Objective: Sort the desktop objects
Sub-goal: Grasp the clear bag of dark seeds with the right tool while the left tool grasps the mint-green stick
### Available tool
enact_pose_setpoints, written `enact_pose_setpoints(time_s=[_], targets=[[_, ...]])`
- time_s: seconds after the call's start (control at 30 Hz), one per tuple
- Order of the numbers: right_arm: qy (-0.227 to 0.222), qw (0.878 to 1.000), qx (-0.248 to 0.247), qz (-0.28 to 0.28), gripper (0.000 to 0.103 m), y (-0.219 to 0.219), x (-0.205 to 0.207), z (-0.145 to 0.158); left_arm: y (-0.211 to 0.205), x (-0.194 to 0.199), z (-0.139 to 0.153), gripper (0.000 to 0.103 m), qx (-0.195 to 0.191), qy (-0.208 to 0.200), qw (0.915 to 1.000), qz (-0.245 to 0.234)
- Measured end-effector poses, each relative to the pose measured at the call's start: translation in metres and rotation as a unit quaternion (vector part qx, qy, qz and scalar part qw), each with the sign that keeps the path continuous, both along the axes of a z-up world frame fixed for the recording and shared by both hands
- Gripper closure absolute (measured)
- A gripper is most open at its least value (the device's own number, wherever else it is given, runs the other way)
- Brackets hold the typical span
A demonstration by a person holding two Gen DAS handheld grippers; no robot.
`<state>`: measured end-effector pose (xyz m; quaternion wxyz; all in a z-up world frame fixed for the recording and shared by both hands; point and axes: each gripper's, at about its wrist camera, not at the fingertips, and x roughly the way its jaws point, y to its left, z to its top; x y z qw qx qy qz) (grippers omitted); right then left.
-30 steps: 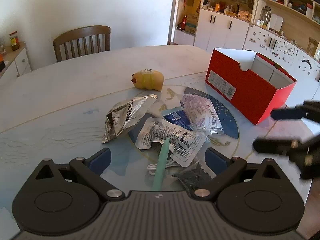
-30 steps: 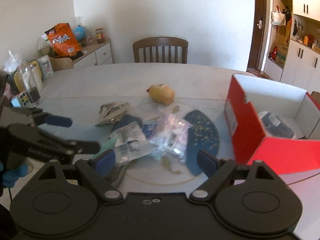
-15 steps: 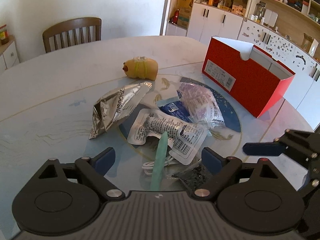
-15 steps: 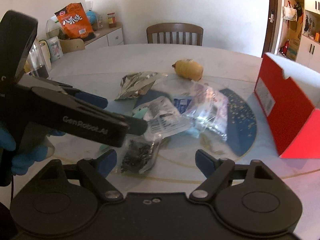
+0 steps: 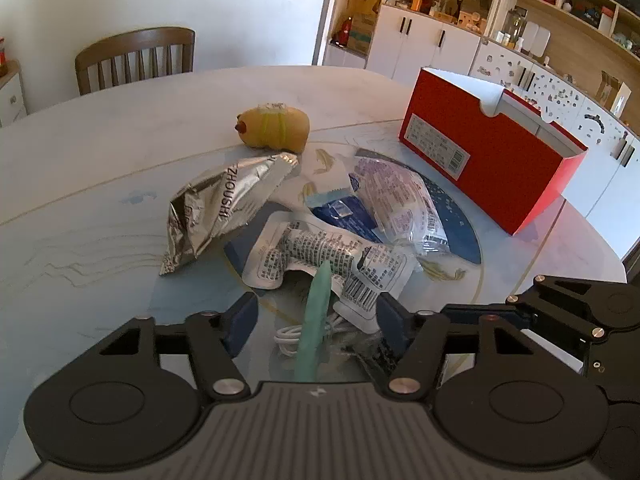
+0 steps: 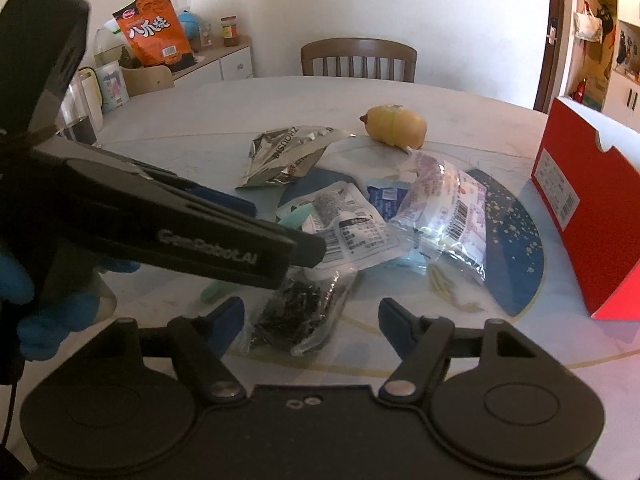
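A pile of packets lies on the round table (image 5: pixel 100 168). My left gripper (image 5: pixel 316 322) hangs low over its near edge with jaws closing. A green strip (image 5: pixel 316 320) and a white cable (image 5: pixel 294 334) lie between its pads, untouched. My right gripper (image 6: pixel 310 322) is closing too, around a clear bag of dark bits (image 6: pixel 304 312) that the pads do not press. Further back lie a white barcode packet (image 5: pixel 320 256), a purple-print bag (image 5: pixel 400 204), a silver foil bag (image 5: pixel 224 208) and a yellow plush toy (image 5: pixel 276 132). The left gripper (image 6: pixel 282 227) crosses the right wrist view.
An open red box (image 5: pixel 488 160) stands at the right of the pile. A wooden chair (image 5: pixel 136 60) sits behind the table. A sideboard (image 6: pixel 216 64) with an orange snack bag and jars is at the far left. A blue-gloved hand (image 6: pixel 60 312) holds the left gripper.
Both grippers sank closer to the pile and their jaws narrowed. The left gripper slid further across the right wrist view, over the white packet.
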<state>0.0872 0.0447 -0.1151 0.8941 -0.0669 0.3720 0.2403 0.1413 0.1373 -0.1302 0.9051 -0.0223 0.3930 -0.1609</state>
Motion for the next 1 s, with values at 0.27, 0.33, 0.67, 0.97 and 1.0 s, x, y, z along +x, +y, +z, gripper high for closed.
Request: enact_pose_setpoints(time_s=[0.27,0.33,0.67,0.97,1.0], targets=[[0.000,1.000,-0.006,-0.002,0.044,0.0013,0.0001,-0.0013,0.0006,0.0027,-0.0023,0.060,-0.008,0.006,1.0000,0.002],[0.001,1.000,-0.007,-0.003,0.044,0.0010,0.0009,-0.0016,0.0004,0.0028,-0.0031,0.062,-0.008,0.006,0.9999,0.002],[0.003,1.000,-0.017,-0.009,0.058,-0.0017,0.0010,-0.0036,-0.0003,0.0039,-0.0043,0.070,-0.010,0.007,0.9999,0.005],[0.002,1.000,-0.016,-0.015,0.063,-0.0046,0.0007,-0.0026,-0.0015,0.0026,-0.0036,0.081,-0.014,0.005,0.9999,0.007],[0.002,1.000,-0.015,-0.015,0.064,-0.0053,0.0005,-0.0023,-0.0009,0.0026,-0.0035,0.082,-0.015,0.005,0.9998,0.008]])
